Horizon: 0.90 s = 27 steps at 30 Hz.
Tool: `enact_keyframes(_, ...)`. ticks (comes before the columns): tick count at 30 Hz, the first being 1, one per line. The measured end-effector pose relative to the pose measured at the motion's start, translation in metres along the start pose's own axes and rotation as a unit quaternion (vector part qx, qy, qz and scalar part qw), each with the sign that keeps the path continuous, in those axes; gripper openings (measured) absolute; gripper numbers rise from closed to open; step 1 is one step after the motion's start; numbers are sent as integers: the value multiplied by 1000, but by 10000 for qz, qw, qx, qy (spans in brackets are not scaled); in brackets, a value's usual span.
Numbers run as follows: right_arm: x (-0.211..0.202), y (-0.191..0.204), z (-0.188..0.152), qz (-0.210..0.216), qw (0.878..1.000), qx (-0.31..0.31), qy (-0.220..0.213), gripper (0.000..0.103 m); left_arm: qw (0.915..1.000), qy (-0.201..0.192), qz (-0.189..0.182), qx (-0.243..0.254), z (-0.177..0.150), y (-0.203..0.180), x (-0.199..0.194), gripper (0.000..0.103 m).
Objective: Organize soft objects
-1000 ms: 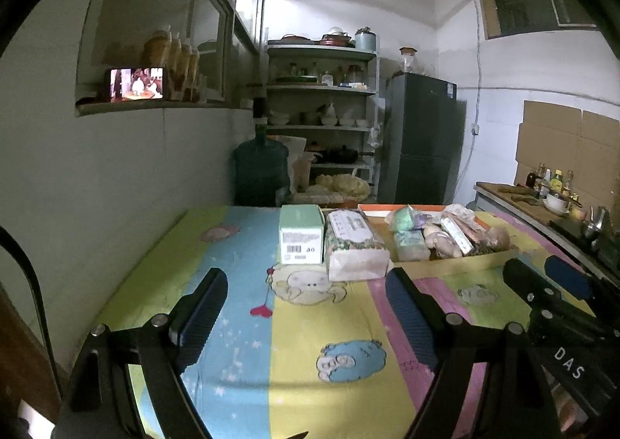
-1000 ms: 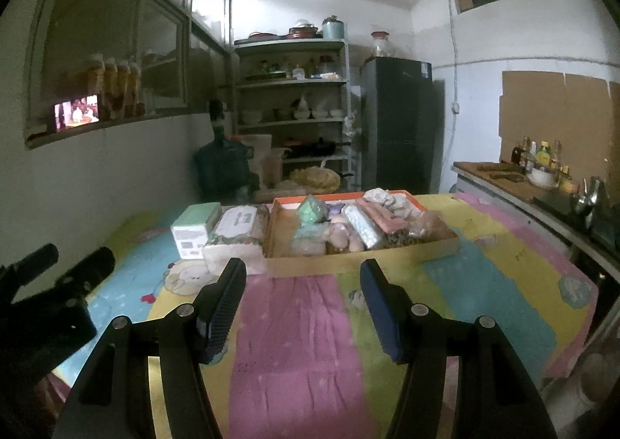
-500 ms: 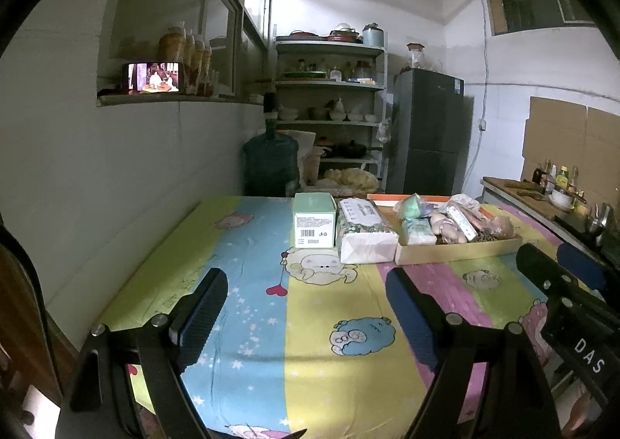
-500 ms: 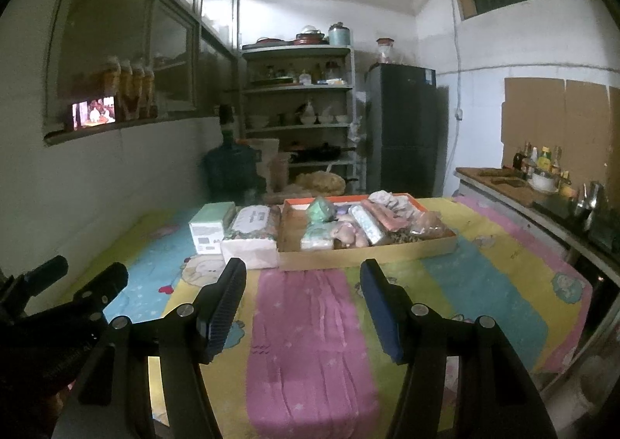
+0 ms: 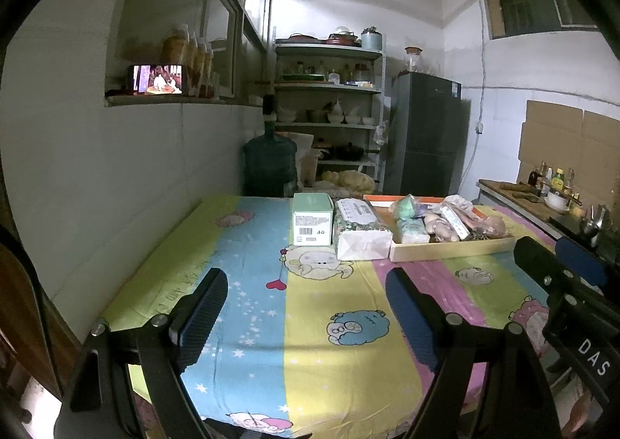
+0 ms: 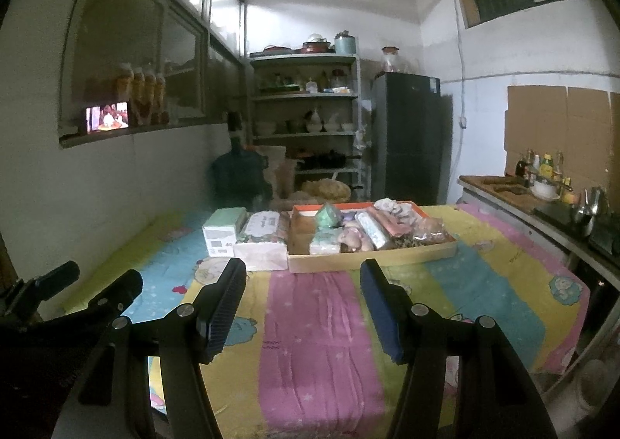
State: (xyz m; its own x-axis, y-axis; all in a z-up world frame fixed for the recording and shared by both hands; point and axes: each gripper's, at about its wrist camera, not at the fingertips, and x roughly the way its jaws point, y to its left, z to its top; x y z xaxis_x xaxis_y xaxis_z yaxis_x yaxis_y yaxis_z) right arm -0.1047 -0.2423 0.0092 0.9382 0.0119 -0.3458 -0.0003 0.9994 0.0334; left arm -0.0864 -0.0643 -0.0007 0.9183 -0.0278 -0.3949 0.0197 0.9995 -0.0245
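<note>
Soft packets [image 6: 360,229] heaped in a shallow cardboard tray [image 6: 372,259] at the far end of the table [image 6: 321,342]
Pale, crinkly bundles (one green, several pinkish) fill the tray; a wrapped tissue pack [image 5: 362,231] and a green box [image 5: 313,220] stand just left of it. Left gripper [image 5: 306,317] and right gripper [image 6: 304,309] hover with fingers spread, holding nothing

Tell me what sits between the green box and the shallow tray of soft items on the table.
A floral tissue pack lies between the green box and the tray, close against both. The left wrist view shows it best; the right wrist view agrees.
</note>
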Motion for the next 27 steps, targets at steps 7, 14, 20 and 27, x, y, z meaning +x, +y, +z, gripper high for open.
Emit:
enact_keyframes(7, -5, 2, 0, 51, 10000, -12, -3, 63, 10000, -14, -11, -8, 0, 0, -4, 84)
enact_keyframes(14, -9, 4, 0, 90, 10000, -39, 1, 63, 10000, -9, -15, -4, -1, 0, -7, 84)
enact_keyframes(20, -9, 5, 1, 112, 9999, -39, 14, 63, 10000, -12, -21, 2, -1, 0, -7, 84)
enact_keyframes(27, -9, 5, 1, 113, 9999, -38, 14, 63, 10000, -20, -21, 13, -2, 0, -8, 84)
